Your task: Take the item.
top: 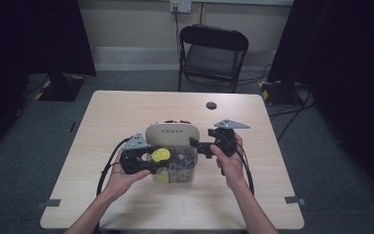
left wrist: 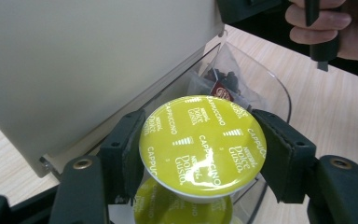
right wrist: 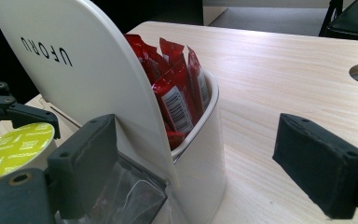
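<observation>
A white box with its lid [top: 171, 134] raised, marked UFORU, stands mid-table; the lid [right wrist: 74, 70] leans over a clear front bin [top: 181, 169]. My left gripper [left wrist: 203, 156] is shut on a yellow-green Dolce Gusto cappuccino capsule [left wrist: 203, 144], held just over the bin; in the high view the capsule [top: 160, 155] sits at the bin's left end. Another capsule [left wrist: 182, 210] lies below it. My right gripper [right wrist: 200, 172] is open, its jaws on either side of the box's right end wall [right wrist: 200, 154]. Red sachets [right wrist: 177, 88] fill the rear compartment.
Tea bags [left wrist: 219, 84] lie in the clear bin. A round cable hole [top: 211, 105] is in the table behind the box. A black folding chair [top: 213, 53] stands beyond the far edge. Cables trail from both grippers over the near table.
</observation>
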Motion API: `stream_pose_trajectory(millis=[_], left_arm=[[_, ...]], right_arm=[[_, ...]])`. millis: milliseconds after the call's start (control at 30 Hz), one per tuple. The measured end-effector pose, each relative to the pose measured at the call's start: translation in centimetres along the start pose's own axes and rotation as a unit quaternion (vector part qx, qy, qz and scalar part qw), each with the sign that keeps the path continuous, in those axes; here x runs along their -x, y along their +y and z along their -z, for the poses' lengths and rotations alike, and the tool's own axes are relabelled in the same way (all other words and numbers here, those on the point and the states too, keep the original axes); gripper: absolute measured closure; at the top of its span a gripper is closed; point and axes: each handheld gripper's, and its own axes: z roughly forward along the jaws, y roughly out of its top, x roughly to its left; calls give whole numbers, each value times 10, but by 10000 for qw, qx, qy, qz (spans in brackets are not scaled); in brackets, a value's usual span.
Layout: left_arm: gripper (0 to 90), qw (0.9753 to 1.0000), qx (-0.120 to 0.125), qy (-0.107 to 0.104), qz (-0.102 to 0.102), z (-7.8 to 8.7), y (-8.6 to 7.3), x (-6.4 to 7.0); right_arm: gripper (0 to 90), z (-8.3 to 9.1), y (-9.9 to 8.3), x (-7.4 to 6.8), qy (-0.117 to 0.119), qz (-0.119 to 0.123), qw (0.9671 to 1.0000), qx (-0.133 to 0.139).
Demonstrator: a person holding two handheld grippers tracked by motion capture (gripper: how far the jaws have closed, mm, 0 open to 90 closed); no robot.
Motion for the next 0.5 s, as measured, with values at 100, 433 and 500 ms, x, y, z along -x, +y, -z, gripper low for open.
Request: stream_pose_trajectory(millis=[100, 433, 500], left_arm=[[377, 10000, 33, -53, -10, 2, 0, 2], [377, 9998, 150, -89, -29, 15, 2, 2], [377, 9998, 165, -99, -26, 18, 3, 1]], right_arm=[[132, 0, 0, 0, -7, 13, 10000, 9], [134, 0, 0, 0, -5, 13, 10000, 12], [134, 0, 0, 0, -1, 9, 10000, 10]])
